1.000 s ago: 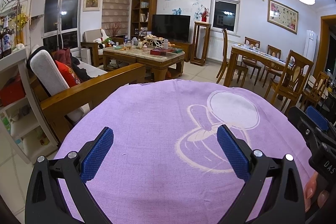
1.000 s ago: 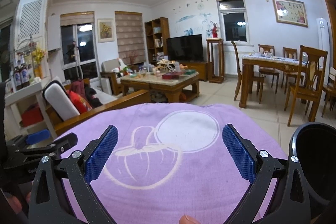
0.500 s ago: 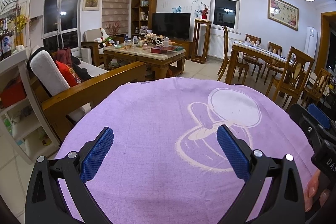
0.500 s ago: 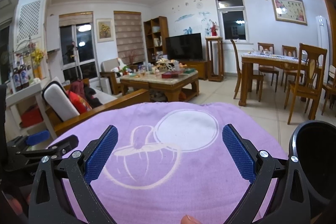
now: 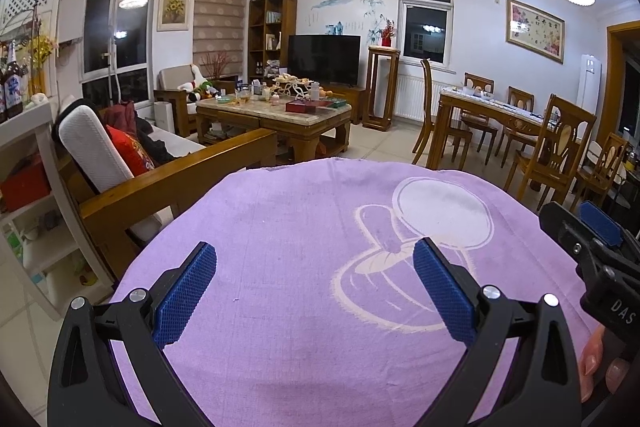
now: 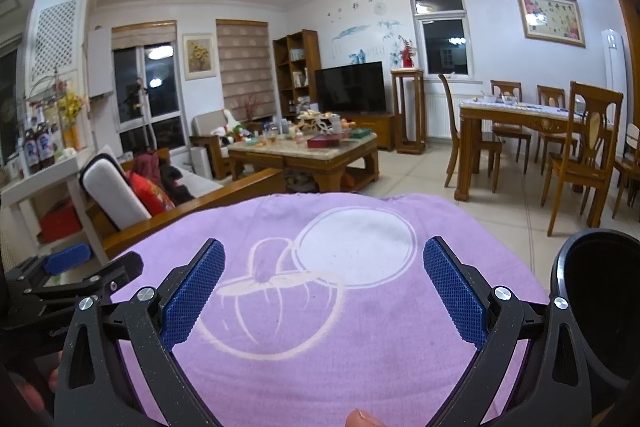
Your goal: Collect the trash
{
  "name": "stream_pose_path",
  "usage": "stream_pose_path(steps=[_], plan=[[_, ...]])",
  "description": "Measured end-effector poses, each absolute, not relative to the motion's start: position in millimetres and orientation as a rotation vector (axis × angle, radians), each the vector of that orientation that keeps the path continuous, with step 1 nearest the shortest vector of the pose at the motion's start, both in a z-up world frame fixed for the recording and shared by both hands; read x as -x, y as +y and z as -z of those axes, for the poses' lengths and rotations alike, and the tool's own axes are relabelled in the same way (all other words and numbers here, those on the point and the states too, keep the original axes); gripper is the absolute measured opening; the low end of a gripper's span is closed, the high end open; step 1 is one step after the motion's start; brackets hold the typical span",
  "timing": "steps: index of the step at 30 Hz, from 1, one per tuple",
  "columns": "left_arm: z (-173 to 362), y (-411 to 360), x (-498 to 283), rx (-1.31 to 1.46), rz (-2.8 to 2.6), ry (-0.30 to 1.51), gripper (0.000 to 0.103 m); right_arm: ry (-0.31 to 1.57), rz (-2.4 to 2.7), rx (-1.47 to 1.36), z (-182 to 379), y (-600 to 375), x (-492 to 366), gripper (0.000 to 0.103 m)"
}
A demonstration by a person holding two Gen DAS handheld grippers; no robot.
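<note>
A purple cloth point(image 5: 304, 267) with a pale cartoon print covers the surface right under both grippers. My left gripper point(image 5: 316, 287) hangs open just above it, nothing between its blue pads. My right gripper point(image 6: 324, 287) is open too, over the same purple cloth point(image 6: 360, 327), and also shows at the right edge of the left wrist view as the right gripper point(image 5: 596, 227). A black round bin point(image 6: 600, 303) stands at the lower right. No trash lies on the cloth. A cluttered coffee table point(image 5: 276, 111) stands far across the room.
A wooden sofa point(image 5: 168, 179) with white and red cushions lies to the left, a white shelf point(image 5: 28, 187) beyond it. The dining table point(image 6: 532, 119) and chairs point(image 6: 580, 163) stand on the right. Tiled floor point(image 6: 416, 171) runs between them. A TV point(image 5: 324, 57) is at the back wall.
Both views have tipped up a little, so the cloth sits slightly lower in frame. Both grippers stay open.
</note>
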State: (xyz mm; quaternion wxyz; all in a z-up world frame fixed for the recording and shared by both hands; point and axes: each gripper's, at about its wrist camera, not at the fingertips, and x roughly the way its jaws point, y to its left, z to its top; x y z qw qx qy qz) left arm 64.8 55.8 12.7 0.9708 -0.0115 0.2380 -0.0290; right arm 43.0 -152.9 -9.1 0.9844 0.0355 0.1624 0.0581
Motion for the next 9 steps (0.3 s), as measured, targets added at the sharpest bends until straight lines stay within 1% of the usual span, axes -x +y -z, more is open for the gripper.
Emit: stream_pose_path(steps=[9], plan=[[-10.1,53.3,-66.6,0.016,0.082,0.502,0.098,0.327,-0.117,-0.072,7.4,-152.6,-42.9,0.098]])
